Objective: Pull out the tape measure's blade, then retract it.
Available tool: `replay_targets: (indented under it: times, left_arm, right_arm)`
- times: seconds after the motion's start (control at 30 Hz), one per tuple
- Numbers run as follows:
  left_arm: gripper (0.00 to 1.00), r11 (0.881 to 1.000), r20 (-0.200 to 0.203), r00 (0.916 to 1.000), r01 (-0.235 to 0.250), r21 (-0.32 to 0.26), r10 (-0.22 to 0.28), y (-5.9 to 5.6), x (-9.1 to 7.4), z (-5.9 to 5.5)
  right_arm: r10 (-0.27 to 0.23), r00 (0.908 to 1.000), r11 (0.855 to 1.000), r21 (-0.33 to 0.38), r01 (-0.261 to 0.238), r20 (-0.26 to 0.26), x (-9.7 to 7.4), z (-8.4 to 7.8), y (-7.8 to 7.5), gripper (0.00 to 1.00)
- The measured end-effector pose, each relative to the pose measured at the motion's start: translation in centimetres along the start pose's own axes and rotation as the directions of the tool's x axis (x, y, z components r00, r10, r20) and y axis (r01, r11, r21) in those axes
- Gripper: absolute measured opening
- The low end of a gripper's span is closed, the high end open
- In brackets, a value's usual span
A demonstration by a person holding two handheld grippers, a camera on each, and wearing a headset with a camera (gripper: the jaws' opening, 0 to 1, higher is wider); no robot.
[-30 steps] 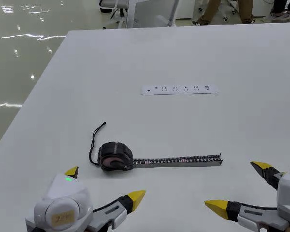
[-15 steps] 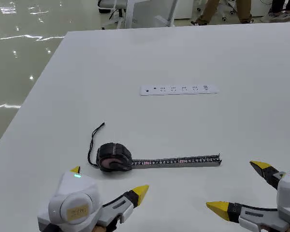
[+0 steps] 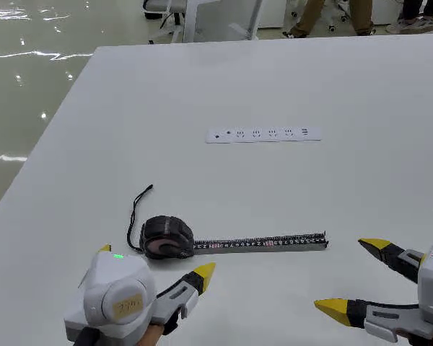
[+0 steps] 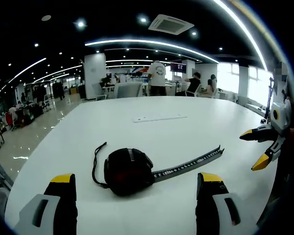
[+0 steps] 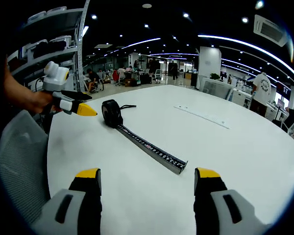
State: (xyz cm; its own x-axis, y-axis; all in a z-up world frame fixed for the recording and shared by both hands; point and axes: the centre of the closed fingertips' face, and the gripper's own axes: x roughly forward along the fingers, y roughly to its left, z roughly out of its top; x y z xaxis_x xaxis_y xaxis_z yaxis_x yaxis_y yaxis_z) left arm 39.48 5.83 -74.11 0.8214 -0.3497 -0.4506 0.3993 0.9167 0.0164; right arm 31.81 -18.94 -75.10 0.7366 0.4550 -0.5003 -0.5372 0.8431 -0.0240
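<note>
Head view, tape measure: black case lying on the white counter, near its front edge.
Head view, blade: drawn out of the case and lying flat on the counter, running to the right.
Head view, strap: black loop trailing from the case's left side, away from the viewer.
Head view, left claw: jaws wide apart, empty, just in front of the case without touching it.
Head view, right claw: jaws spread, empty, near the blade's free end but apart from it.
Head view, power strip: white, flat on the counter, well beyond the tape measure.
Left gripper view, left claw: yellow-tipped jaws apart, the tape measure framed between them, ahead of the tips.
Left gripper view, right claw: at the right edge, jaws parted, past the blade tip.
Right gripper view, right claw: jaws apart, holding nothing, the blade's end lying between the tips, apart from both.
Right gripper view, left claw: held in a hand, one yellow tip just left of the case.
</note>
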Motion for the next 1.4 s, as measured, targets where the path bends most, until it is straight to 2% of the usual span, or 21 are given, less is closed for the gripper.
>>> replay_targets:
  times: [0.03, 0.07, 0.1, 0.3, 0.33, 0.57, 0.63, 0.73, 0.77, 0.87, 1.13, 1.4]
  left_arm:
    - [1.00, 1.000, 0.001, 1.0000, -0.003, 0.000, 0.003, 0.0, 0.0, 0.0]
    - [1.00, 1.000, 0.014, 0.9996, -0.026, -0.005, 0.026, 0.4, 0.2, 0.3]
    - [1.00, 0.998, 0.001, 0.9988, -0.049, -0.030, 0.049, 0.9, 1.1, 0.1]
    - [1.00, 0.997, -0.012, 0.9977, -0.068, -0.045, 0.067, 1.3, 1.8, -0.1]
    - [1.00, 0.996, -0.017, 0.9972, -0.073, -0.052, 0.072, 1.4, 2.1, -0.2]
    - [1.00, 0.995, -0.022, 0.9959, -0.089, -0.049, 0.088, 1.7, 3.1, -0.2]
    - [0.99, 0.995, -0.024, 0.9958, -0.089, -0.054, 0.088, 1.8, 3.4, -0.2]
    - [0.99, 0.994, -0.029, 0.9954, -0.093, -0.059, 0.092, 2.0, 4.0, -0.3]
    - [0.99, 0.994, -0.029, 0.9953, -0.094, -0.059, 0.092, 2.1, 4.1, -0.3]
    - [0.99, 0.993, -0.028, 0.9948, -0.100, -0.061, 0.098, 2.3, 4.4, -0.1]
    - [0.97, 0.990, -0.030, 0.9927, -0.119, -0.081, 0.117, 2.9, 5.1, -0.1]
    - [0.94, 0.986, -0.041, 0.9903, -0.136, -0.100, 0.133, 3.3, 6.1, -0.3]
  right_arm:
    - [0.003, 1.0000, 1.000, -0.002, -0.003, 0.001, 0.0, 0.0, 0.0, 0.76]
    - [0.039, 0.9992, 0.999, -0.025, -0.038, 0.008, 0.2, 0.1, 0.0, 0.74]
    - [0.088, 0.9958, 0.990, -0.107, -0.090, -0.025, 0.6, -0.5, -0.7, 0.73]
    - [0.128, 0.9910, 0.980, -0.151, -0.133, -0.041, 1.0, -0.5, -1.3, 0.67]
    - [0.144, 0.9883, 0.974, -0.169, -0.150, -0.050, 1.2, -0.6, -1.5, 0.66]
    - [0.191, 0.9792, 0.958, -0.204, -0.201, -0.070, 2.1, -0.6, -2.6, 0.59]
    - [0.206, 0.9752, 0.953, -0.211, -0.219, -0.081, 2.4, -0.7, -2.7, 0.58]
    - [0.250, 0.9608, 0.933, -0.234, -0.272, -0.120, 2.8, -1.1, -2.5, 0.56]
    - [0.252, 0.9597, 0.931, -0.238, -0.275, -0.124, 2.9, -1.1, -2.6, 0.55]
    - [0.271, 0.9489, 0.915, -0.264, -0.306, -0.161, 3.3, -1.5, -2.6, 0.52]
    - [0.287, 0.9367, 0.896, -0.289, -0.337, -0.200, 4.3, -1.7, -3.9, 0.44]
    - [0.314, 0.9162, 0.873, -0.303, -0.381, -0.249, 5.7, -2.2, -5.1, 0.40]
